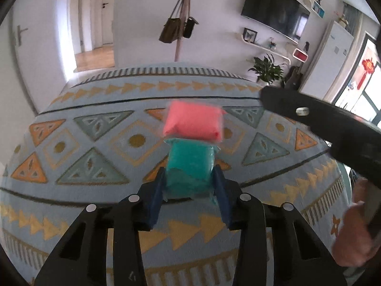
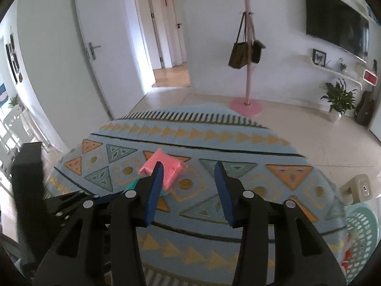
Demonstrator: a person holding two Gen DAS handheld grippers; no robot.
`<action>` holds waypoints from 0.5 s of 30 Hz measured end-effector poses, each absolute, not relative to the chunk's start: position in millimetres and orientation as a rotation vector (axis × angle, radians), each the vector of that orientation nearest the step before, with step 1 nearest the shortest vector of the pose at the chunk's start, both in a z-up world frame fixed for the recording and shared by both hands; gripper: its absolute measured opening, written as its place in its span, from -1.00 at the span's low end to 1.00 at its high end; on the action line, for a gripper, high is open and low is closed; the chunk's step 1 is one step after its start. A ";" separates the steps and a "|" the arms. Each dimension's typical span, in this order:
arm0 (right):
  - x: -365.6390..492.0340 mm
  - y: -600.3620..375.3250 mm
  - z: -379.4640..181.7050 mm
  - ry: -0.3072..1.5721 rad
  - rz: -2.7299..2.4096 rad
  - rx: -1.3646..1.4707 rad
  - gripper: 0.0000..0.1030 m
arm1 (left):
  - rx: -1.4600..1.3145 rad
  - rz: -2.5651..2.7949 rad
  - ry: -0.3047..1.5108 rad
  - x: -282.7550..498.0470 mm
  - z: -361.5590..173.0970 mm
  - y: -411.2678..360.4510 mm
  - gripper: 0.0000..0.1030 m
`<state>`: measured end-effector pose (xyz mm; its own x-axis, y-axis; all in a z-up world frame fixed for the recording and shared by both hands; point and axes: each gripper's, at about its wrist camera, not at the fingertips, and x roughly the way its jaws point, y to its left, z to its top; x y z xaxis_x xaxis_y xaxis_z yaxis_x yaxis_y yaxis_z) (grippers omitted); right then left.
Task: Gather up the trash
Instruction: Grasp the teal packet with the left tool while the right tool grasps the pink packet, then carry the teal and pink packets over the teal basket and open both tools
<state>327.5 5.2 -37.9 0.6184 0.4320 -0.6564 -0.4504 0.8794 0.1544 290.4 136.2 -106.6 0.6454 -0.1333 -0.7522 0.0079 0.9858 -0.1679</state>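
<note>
Blue-padded left tool (image 1: 190,181) pinches the teal packet (image 1: 189,166) on the rug (image 1: 71,143), the pink packet (image 1: 194,124) just beyond; both look soft, light, best squeezed mid-body; right tool (image 2: 188,178) hangs spread, holding nothing

A patterned rug (image 2: 238,140) covers the floor; bags (image 2: 239,53) hang on a pink coat stand (image 2: 247,47) beside a wall-mounted television (image 2: 338,21).
</note>
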 end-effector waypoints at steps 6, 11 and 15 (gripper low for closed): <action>338.5 35.7 -59.5 0.818 0.570 -0.014 -0.05 | -0.183 0.009 0.848 264.1 -102.9 178.8 -0.26; 346.9 60.1 -74.3 0.863 0.565 -0.063 0.17 | -0.191 0.123 0.816 256.0 -104.4 211.4 -0.26; 355.8 75.5 -87.5 0.917 0.534 -0.100 0.33 | -0.235 0.145 0.791 250.4 -102.3 225.6 -0.26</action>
<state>355.8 75.5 -87.5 0.4884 0.3972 -0.7770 -0.4804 0.8657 0.1406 250.4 225.6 -102.3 0.6950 0.0413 -0.7178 -0.2166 0.9640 -0.1543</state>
